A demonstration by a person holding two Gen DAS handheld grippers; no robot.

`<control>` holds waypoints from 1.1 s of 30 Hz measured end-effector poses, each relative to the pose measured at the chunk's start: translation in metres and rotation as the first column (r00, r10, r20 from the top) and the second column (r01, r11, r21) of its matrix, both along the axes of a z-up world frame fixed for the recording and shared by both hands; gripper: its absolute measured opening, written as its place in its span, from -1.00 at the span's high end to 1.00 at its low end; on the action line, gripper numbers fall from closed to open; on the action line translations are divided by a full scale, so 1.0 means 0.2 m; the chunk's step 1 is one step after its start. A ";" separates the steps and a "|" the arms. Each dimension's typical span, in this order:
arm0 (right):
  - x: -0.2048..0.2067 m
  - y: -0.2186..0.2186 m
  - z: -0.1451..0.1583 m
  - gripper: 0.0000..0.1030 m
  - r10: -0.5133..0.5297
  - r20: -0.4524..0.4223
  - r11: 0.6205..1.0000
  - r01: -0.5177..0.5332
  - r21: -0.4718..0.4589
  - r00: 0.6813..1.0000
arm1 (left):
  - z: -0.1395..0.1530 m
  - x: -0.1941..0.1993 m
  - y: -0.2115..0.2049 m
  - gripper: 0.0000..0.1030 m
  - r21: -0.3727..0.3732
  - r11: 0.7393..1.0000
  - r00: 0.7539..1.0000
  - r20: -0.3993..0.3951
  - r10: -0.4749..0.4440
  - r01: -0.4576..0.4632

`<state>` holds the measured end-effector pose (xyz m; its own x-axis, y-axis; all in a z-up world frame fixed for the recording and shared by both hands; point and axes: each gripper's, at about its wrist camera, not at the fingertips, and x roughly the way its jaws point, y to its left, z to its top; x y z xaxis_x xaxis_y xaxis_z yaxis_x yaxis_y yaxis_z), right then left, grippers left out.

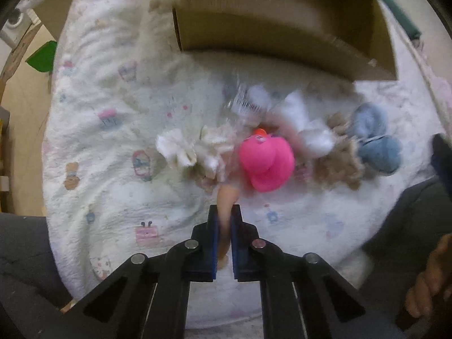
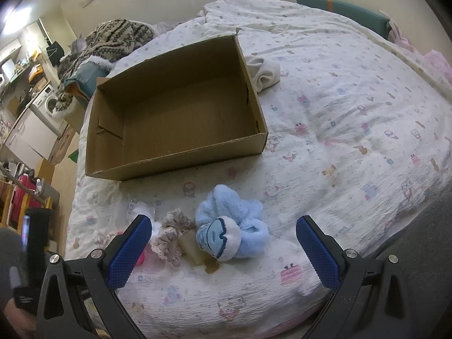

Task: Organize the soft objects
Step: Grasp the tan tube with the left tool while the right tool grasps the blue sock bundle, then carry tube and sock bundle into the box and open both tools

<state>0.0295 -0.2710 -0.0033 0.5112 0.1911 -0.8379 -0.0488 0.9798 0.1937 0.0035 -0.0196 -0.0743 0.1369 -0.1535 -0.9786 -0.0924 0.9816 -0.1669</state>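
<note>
My left gripper (image 1: pixel 224 212) is shut on a peach-coloured soft strip (image 1: pixel 226 200) and holds it above the bed. Beyond it lie a pink plush (image 1: pixel 267 159), white fluffy items (image 1: pixel 180 148), a beige scrunchie (image 1: pixel 339 163) and light-blue fluffy socks (image 1: pixel 375 138). An open, empty cardboard box (image 1: pixel 282 25) stands behind them. In the right wrist view my right gripper (image 2: pixel 223 233) is open and empty just in front of the blue socks (image 2: pixel 231 226), with beige scrunchies (image 2: pixel 169 237) to their left and the box (image 2: pixel 175 113) beyond.
The bed has a white patterned quilt (image 2: pixel 339 113). A cream cloth (image 2: pixel 264 73) lies right of the box. A knitted blanket (image 2: pixel 115 38) is heaped at the far left. A clear packet with a barcode (image 1: pixel 245 103) lies among the soft items.
</note>
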 end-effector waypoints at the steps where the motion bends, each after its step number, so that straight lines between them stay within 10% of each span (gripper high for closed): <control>1: 0.00 0.00 0.00 -1.00 -0.003 0.000 1.000 0.003 0.004 1.000 | 0.04 -0.01 0.01 0.86 -0.014 1.000 1.000 0.015 0.006 -0.006; 11: 0.13 -0.18 -0.03 -1.00 -0.080 -0.119 0.981 0.099 0.168 0.990 | 0.41 0.03 0.19 0.86 -0.059 0.993 0.963 0.245 0.116 -0.105; 22: 0.30 -0.09 -0.38 -1.00 -0.013 -0.411 0.983 0.086 0.160 0.912 | 0.28 0.12 0.24 0.86 -0.041 0.990 0.955 0.261 0.140 -0.134; 33: 0.33 -0.01 -0.47 0.09 0.044 -0.455 0.983 0.042 0.178 0.889 | 0.27 0.12 0.24 0.86 -0.064 0.989 0.956 0.255 0.143 -0.131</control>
